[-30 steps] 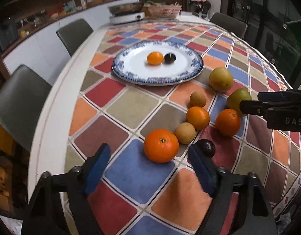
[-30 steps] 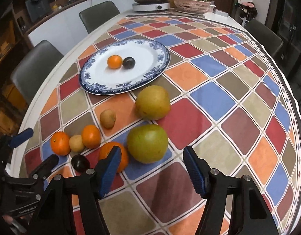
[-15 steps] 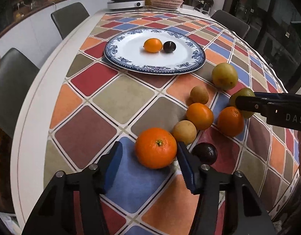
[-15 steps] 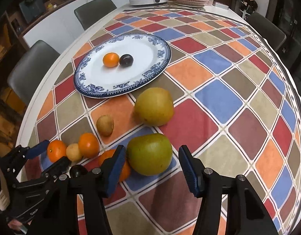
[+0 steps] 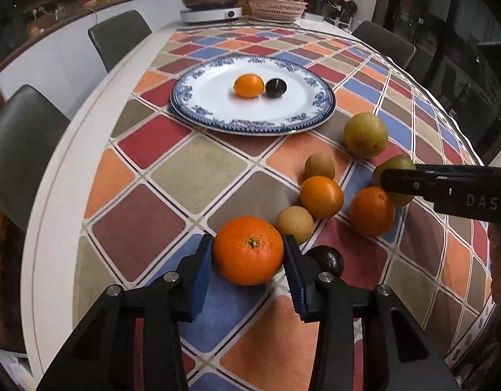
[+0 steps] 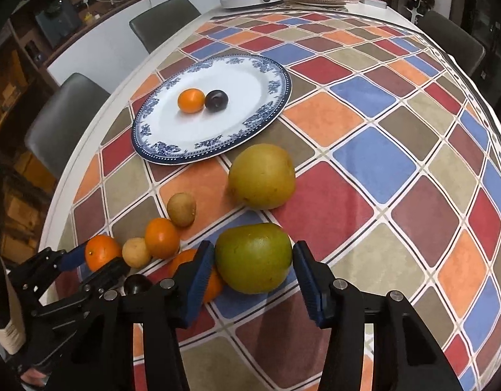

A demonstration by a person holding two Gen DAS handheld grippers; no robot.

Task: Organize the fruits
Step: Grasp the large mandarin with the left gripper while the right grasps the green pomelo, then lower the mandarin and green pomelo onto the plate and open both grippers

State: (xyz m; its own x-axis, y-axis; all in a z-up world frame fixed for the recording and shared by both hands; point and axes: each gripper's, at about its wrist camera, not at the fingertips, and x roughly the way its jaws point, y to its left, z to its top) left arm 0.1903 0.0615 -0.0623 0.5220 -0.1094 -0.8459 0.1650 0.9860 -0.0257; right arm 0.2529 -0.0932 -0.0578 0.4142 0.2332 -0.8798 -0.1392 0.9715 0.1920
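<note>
My left gripper (image 5: 248, 257) is shut on a large orange (image 5: 248, 250) that sits on the tablecloth; both blue pads touch its sides. My right gripper (image 6: 253, 260) brackets a green fruit (image 6: 253, 257): the left pad touches it, the right pad stands just off it. A blue-rimmed white plate (image 5: 214, 120) farther back holds a small orange (image 5: 248, 85) and a dark plum (image 5: 275, 87). Loose on the cloth are two more oranges (image 5: 321, 196), a tan round fruit (image 5: 295, 224), a kiwi (image 5: 319, 166), a yellow-green fruit (image 5: 365, 134) and a dark fruit (image 5: 325, 258).
The checkered table (image 6: 374, 163) has a white edge at the left, with grey chairs (image 5: 19, 143) beside it. A cooker with a pan (image 5: 211, 5) and a pink basket (image 5: 276, 8) stand at the far end.
Both grippers moved forward and narrowed. The left one closed onto the large orange. The right one came down around the green fruit.
</note>
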